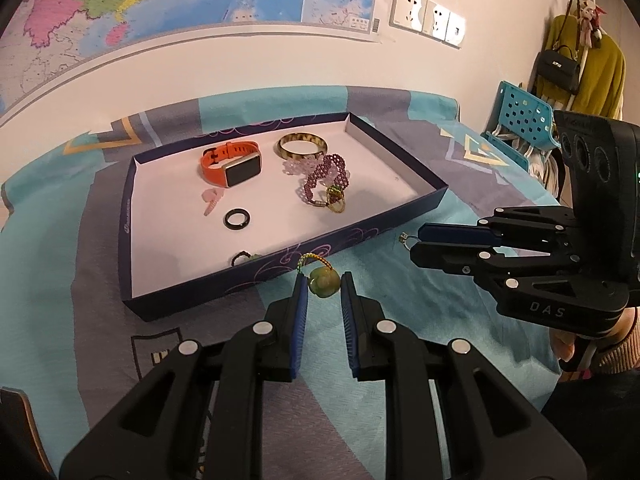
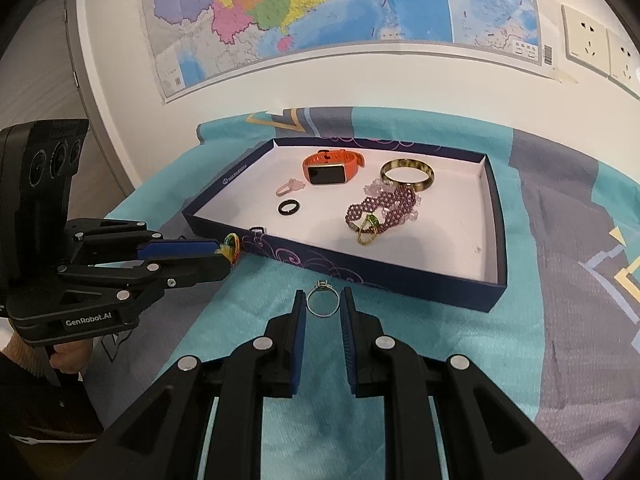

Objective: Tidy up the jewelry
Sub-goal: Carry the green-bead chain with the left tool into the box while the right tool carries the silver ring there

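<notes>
My left gripper [image 1: 324, 286] is shut on a green jade flower pendant [image 1: 323, 281] with a braided yellow-green cord loop [image 1: 311, 258], held just in front of the near wall of the dark blue tray [image 1: 192, 280]. My right gripper [image 2: 323, 303] is shut on a silver ring [image 2: 323, 300] with a small stone, above the cloth near the tray's [image 2: 400, 284] front wall. Inside the tray lie an orange watch [image 1: 232, 164], a gold bangle [image 1: 302, 146], a purple beaded bracelet [image 1: 326, 178], a black ring [image 1: 237, 219] and a pink piece [image 1: 210, 200].
The tray sits on a turquoise and grey patterned cloth [image 1: 360, 380]. A map and wall sockets [image 1: 428, 16] are behind. A blue plastic chair [image 1: 520, 116] and hanging bags stand at the right. A person's hand [image 2: 70, 356] holds the left gripper's handle.
</notes>
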`<state>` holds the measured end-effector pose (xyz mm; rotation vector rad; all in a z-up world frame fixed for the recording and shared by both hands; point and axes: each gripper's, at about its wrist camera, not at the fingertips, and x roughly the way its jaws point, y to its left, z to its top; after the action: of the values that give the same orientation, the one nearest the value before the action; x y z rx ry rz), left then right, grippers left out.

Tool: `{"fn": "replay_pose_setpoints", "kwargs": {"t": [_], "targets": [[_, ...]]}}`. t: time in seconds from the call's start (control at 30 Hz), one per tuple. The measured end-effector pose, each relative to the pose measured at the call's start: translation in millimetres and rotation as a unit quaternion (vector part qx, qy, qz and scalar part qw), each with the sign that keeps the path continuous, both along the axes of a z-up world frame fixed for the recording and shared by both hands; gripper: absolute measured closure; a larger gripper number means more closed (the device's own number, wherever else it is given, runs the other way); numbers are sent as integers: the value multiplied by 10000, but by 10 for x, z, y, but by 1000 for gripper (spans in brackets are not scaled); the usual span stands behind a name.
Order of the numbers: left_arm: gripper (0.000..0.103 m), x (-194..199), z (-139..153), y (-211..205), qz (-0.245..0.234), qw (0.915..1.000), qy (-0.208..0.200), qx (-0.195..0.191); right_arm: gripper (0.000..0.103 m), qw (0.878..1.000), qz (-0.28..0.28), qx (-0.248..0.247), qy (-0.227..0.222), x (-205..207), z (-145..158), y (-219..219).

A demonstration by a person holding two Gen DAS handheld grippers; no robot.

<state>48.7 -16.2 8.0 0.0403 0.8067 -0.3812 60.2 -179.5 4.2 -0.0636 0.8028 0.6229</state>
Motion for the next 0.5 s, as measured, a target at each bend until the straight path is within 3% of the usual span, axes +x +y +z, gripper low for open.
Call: {"fn": "replay_pose_setpoints", "kwargs": {"t": [0.5], "targets": [[86,23,100,47,103,9998,-165,45,88,9999,64,43,-74,89,55,80]]}}
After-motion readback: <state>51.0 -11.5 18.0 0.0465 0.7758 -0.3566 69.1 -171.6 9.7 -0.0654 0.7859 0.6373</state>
